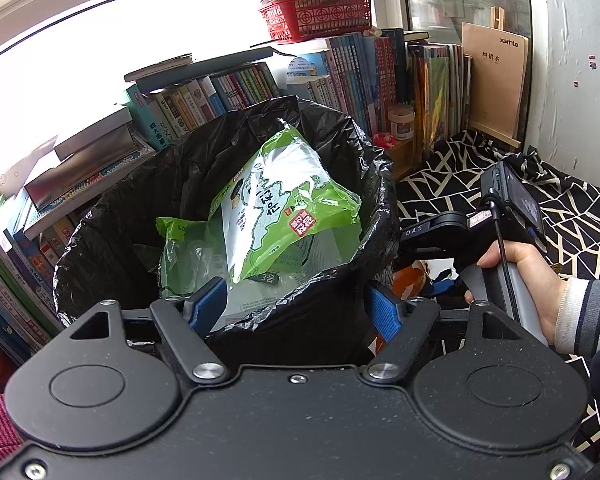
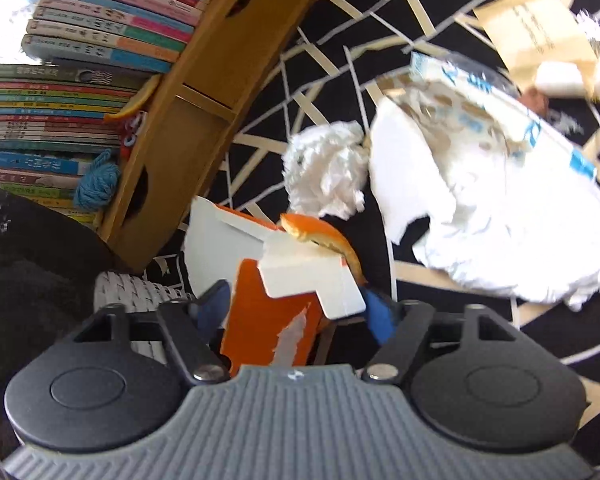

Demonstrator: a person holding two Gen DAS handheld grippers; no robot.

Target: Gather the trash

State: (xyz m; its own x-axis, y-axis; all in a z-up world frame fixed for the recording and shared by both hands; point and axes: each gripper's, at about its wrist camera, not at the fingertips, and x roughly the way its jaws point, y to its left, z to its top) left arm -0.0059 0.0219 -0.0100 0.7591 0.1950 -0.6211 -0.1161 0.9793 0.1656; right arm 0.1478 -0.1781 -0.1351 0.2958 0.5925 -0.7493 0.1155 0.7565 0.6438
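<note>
The left gripper (image 1: 296, 304) clamps the black trash bag's (image 1: 140, 216) rim with a green snack wrapper (image 1: 284, 200) inside, while only the right view shows the right gripper (image 2: 296, 306), jaws apart, around an orange carton (image 2: 268, 312) beside crumpled tissue (image 2: 326, 168).

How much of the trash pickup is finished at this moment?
Done: a green wrapper sits in the black bag, whose rim the left gripper holds. In hand: the right gripper straddles an orange carton. Left on the patterned cloth: crumpled tissue, white packaging and orange peel.
</note>
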